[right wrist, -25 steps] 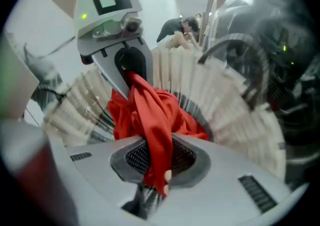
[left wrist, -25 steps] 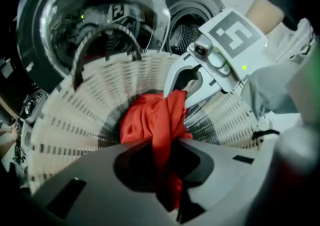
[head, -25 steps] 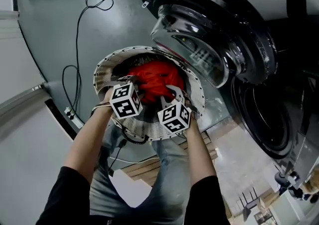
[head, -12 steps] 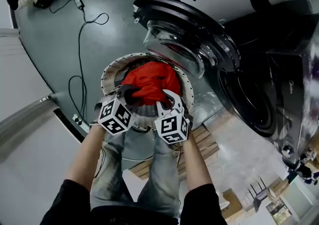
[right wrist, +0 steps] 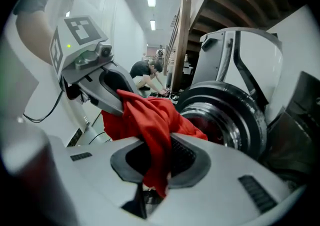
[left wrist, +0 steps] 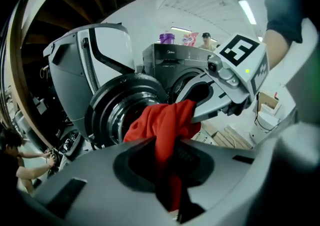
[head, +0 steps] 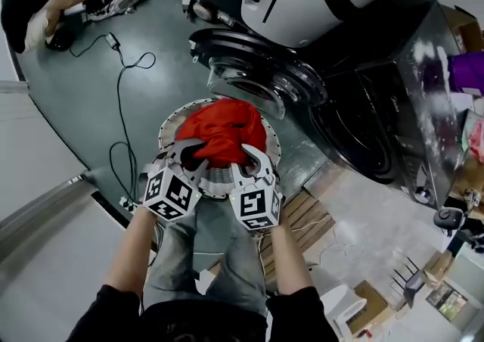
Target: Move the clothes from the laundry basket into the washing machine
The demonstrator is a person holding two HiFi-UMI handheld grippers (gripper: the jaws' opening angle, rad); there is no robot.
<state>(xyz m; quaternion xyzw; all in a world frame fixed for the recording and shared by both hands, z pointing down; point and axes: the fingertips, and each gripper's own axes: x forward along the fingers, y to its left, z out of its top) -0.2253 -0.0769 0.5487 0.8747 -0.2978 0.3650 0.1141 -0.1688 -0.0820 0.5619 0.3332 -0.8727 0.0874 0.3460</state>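
Since your red garment [head: 223,127] is bulky, left tongs [head: 190,153]: clamped on one side.
right tongs [head: 253,157]: clamped on the other.
basket [head: 168,125]: directly underneath.

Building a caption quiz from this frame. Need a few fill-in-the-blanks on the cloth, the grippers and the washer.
1. The left gripper and right gripper are both shut on one ____ cloth.
2. The washer door stands ____.
3. In the head view, the washer opening lies to the ____ of the basket.
Missing words: red; open; right.
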